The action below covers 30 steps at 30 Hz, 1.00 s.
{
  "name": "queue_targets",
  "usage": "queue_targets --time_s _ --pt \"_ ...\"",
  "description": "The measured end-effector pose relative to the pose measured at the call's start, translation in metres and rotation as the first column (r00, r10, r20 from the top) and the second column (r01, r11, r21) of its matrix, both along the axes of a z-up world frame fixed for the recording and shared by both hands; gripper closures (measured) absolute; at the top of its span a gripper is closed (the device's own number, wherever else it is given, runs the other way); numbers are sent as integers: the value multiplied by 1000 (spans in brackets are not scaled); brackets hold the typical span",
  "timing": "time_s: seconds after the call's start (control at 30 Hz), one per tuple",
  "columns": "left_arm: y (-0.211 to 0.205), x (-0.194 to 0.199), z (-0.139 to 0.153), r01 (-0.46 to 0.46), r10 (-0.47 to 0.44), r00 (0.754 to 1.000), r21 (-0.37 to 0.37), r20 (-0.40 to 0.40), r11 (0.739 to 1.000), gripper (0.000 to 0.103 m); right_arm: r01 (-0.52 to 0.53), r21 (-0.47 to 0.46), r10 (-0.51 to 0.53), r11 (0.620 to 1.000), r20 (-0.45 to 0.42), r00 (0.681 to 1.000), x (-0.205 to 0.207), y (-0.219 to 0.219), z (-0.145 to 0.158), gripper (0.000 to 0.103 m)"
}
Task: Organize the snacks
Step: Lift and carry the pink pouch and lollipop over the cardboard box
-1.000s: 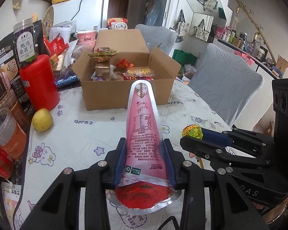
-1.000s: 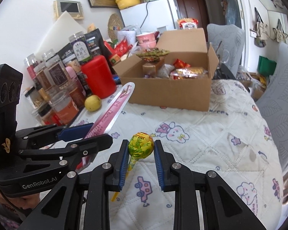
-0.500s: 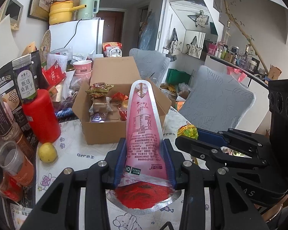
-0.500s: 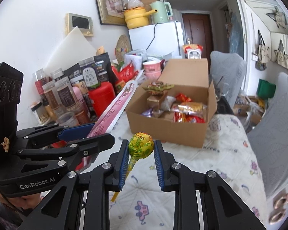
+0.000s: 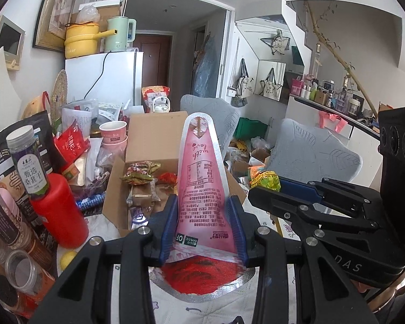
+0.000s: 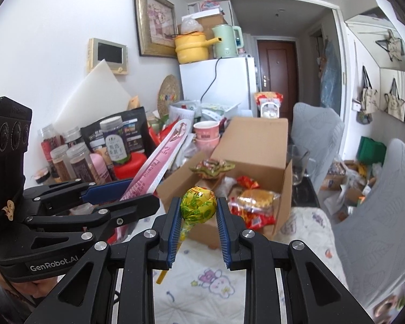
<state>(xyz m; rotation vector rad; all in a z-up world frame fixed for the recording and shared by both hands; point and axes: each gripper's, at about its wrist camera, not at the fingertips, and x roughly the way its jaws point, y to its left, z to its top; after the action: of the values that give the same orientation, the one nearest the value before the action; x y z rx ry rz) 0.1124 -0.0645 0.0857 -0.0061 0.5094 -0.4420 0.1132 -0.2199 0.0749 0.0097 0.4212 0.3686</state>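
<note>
My left gripper [image 5: 202, 224] is shut on a long pink snack pouch [image 5: 202, 186] that points up and forward; the pouch also shows in the right wrist view [image 6: 162, 159]. My right gripper [image 6: 198, 216] is shut on a lollipop in a yellow-green wrapper [image 6: 198, 202], its stick hanging down; the lollipop also shows in the left wrist view [image 5: 266, 180]. Both are held above the table, just short of an open cardboard box [image 6: 256, 145] [image 5: 154, 140] holding several wrapped snacks.
Jars and bottles [image 5: 29, 162], a red canister [image 5: 59, 210] and dark snack bags crowd the table's left side. A lemon [image 5: 67, 257] lies by the canister. Pink cups [image 6: 206, 132] stand behind the box. Grey chairs [image 6: 375, 216] stand to the right.
Both grippers have risen and moved toward the box with their snacks still held. The box now sits lower and closer in both views.
</note>
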Motion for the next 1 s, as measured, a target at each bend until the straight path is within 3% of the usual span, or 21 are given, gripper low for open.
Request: queue_targets --time_s 0.53,1.0 --pt "-11 84 20 23 -20 999 -47 50 999 66 46 6 -46 999 57 997 71 -17 27 77" --pt "-9 162 2 -62 63 998 -26 33 998 66 69 -1 -68 998 51 996 146 -21 20 77"
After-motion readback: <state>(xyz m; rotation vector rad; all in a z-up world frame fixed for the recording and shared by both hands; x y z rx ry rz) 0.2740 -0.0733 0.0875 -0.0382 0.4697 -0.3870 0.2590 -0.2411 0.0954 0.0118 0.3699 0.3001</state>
